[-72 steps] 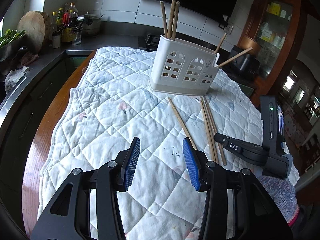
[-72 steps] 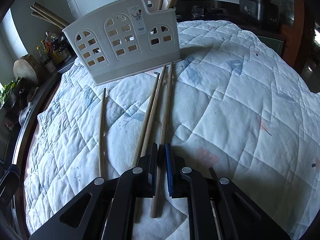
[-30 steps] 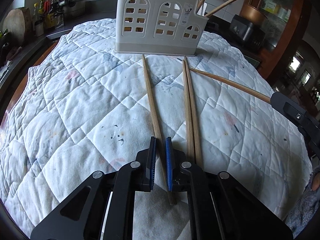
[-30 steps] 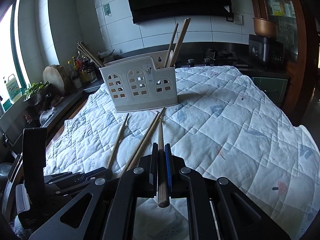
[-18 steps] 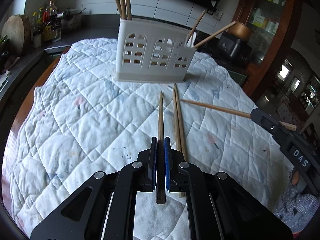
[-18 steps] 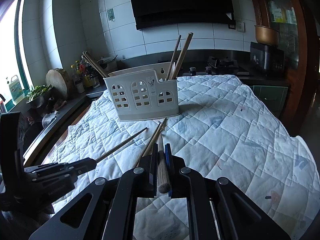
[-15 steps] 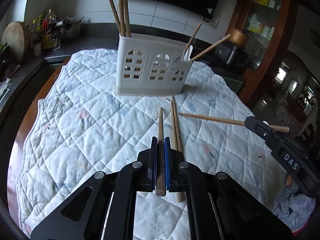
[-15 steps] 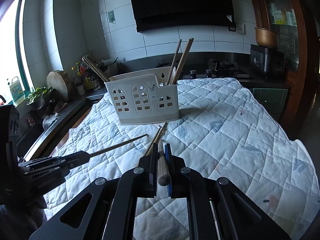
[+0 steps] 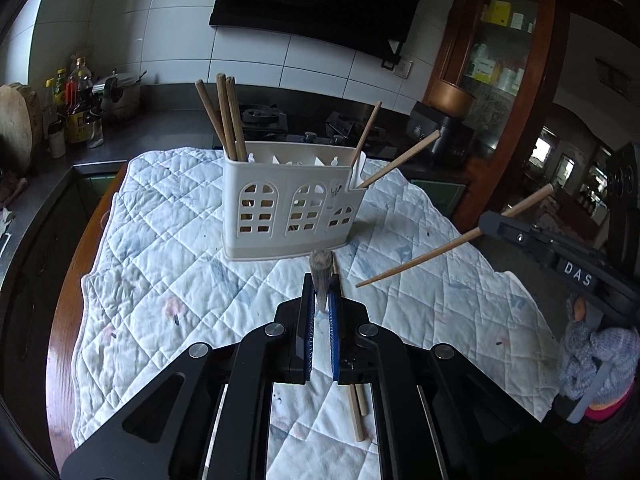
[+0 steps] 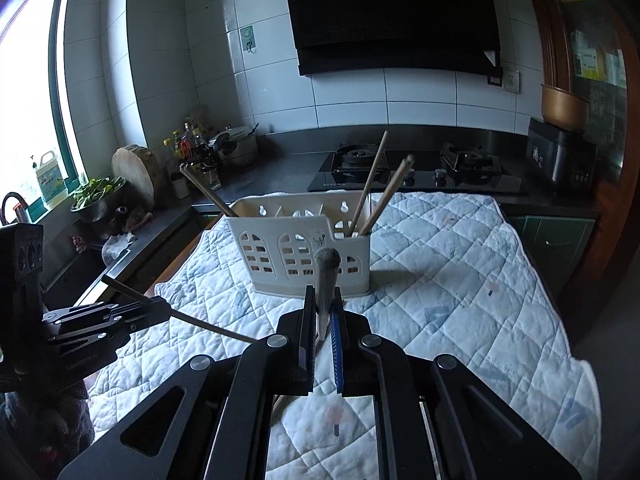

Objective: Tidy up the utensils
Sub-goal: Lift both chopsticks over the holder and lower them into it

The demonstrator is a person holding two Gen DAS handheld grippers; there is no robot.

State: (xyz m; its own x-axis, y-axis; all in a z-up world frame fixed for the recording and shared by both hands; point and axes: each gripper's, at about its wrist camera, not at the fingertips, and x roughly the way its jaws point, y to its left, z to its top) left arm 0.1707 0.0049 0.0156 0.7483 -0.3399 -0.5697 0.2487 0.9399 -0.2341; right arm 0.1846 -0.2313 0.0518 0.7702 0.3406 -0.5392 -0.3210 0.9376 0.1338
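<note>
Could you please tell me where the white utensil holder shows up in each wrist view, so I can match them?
Left wrist: the white utensil holder stands upper centre, beyond the left gripper.
Right wrist: centre, just beyond the right gripper.
Shared landmark: the quilted cloth beneath it.

the left claw (image 9: 320,312) is matt black plastic with ribbed blue rubber-like pads (image 9: 333,340) and dull metal rivets; it pinches a pale, matt wooden chopstick (image 9: 321,276) with a rough grey end grain. the right claw (image 10: 324,320) is the same matt black plastic and grips a like wooden stick (image 10: 327,280). ahead of both claws stands a cream, smooth, faintly glossy plastic utensil holder with arched cut-outs (image 9: 292,208), holding bare wooden chopsticks (image 9: 228,116). beneath the claws lies a white quilted cloth (image 9: 160,264), soft, matt, stitched in diamonds and stained. left of it shows the glossy reddish wooden surface (image 9: 70,280). beyond the holder, glossy white wall tiles (image 10: 420,96).
</note>
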